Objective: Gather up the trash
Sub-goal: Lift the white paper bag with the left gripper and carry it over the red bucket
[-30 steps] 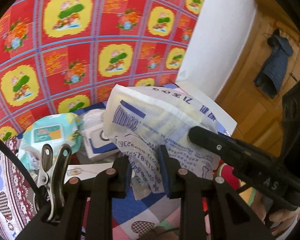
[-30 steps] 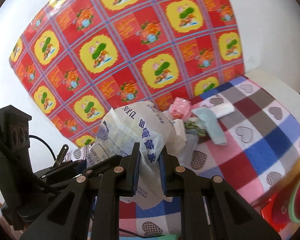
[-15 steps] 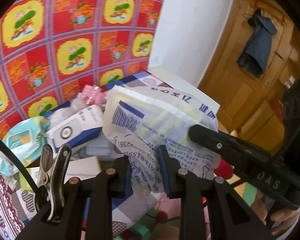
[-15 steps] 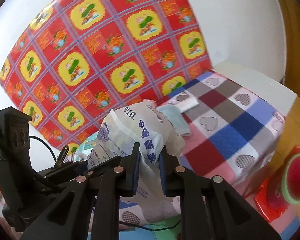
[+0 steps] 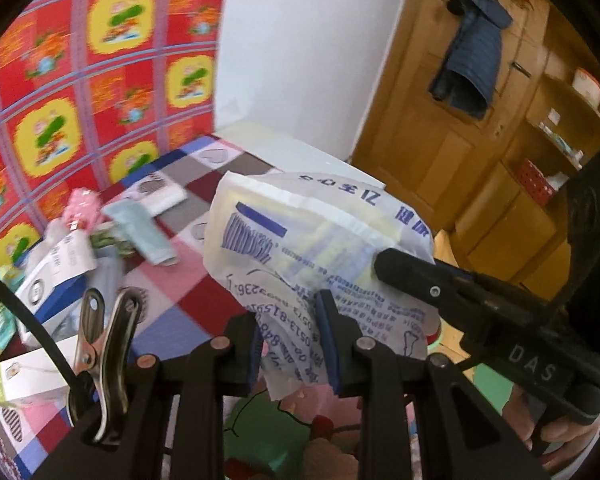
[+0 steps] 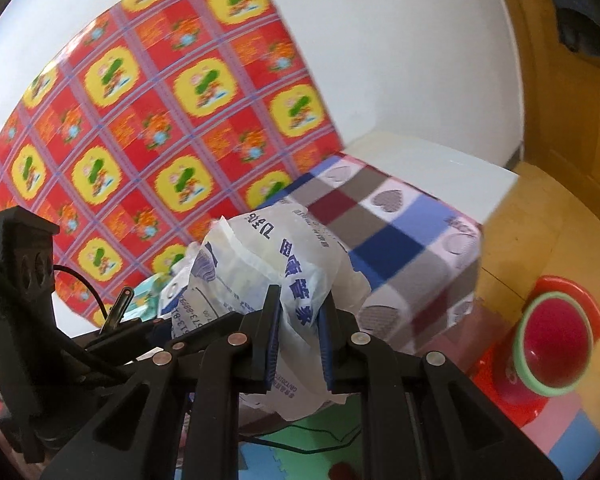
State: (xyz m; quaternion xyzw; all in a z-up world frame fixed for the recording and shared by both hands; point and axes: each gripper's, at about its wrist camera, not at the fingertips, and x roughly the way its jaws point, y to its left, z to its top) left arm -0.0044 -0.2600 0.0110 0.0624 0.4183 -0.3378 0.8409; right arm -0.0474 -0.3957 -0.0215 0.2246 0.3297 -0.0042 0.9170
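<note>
Both grippers clench one crumpled white bag (image 5: pixel 316 248): the left gripper (image 5: pixel 288 340) pinches its lower edge between blue pads, and the right gripper (image 6: pixel 298 340) nips a fold on the opposite side. The bag hangs ahead of the fingers, above the checked cloth's (image 6: pixel 404 240) edge. Left of and beyond the left gripper, wrappers (image 5: pixel 140 228) and a box (image 5: pixel 56 276), somewhat blurred, lie on the cloth.

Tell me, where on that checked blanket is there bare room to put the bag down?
The blanket's near corner, beside the white ledge, looks bare. The far end by the red patterned cloth is crowded with a pink wrapper, teal packet and boxes.
</note>
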